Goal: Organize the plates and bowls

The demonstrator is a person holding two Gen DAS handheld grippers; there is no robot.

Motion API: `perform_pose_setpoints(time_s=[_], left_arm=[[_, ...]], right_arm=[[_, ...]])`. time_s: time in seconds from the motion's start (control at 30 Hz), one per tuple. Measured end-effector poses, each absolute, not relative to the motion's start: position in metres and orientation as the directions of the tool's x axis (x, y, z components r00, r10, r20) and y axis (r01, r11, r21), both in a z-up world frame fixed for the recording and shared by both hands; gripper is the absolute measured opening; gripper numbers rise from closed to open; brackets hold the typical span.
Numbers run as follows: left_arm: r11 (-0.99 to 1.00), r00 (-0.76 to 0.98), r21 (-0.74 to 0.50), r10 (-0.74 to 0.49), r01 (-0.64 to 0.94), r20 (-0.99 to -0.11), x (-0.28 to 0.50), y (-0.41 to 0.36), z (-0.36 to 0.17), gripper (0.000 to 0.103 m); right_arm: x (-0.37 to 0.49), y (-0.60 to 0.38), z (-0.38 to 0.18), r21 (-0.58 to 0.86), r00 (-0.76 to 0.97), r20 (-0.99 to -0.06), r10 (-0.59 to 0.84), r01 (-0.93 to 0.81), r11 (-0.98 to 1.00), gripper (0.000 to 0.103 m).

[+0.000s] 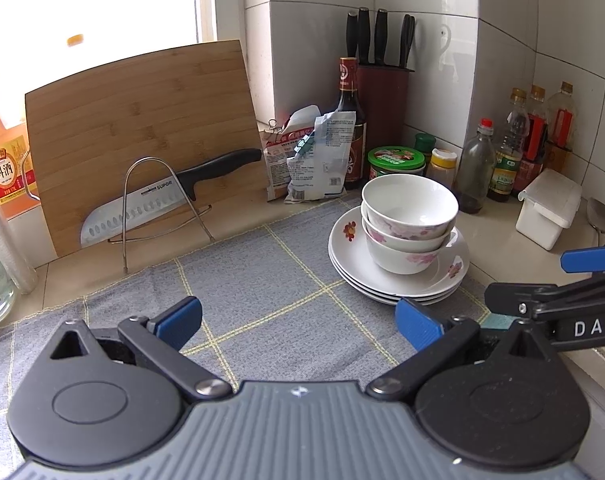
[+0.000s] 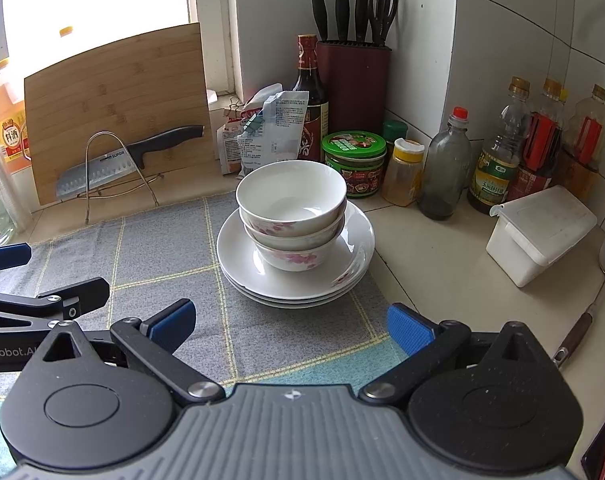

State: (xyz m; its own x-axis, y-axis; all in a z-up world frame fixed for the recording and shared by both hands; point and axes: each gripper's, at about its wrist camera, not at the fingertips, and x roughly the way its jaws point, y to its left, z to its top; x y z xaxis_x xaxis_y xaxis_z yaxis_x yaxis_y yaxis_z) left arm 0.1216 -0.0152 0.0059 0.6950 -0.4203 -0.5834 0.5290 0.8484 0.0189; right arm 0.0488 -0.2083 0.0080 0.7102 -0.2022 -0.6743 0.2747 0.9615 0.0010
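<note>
Though stacked, bowls (image 2: 291, 216) mouth-up

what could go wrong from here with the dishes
1. The three nested bowls sit as a tall stack on the plates; nudging or lifting the plates could tip them over.
2. The jar and bottles stand close behind the stack, so a push toward the wall may knock them down.
3. Both tools, left and right, are open and side by side near the cloth; reaching together, they could collide.
</note>
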Motion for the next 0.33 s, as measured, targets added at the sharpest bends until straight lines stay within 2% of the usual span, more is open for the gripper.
perform_pose_setpoints(time_s=[0.33], left_arm=[[0.848, 0.694, 0.022, -0.419, 0.530, -0.585, 0.1230, -0.0147, 0.0069, 0.102]], right_arm=[[0.0493, -0.2055, 0.0098, -0.007, 0.710, -0.673, -0.205, 0.271, 0.962, 0.103]])
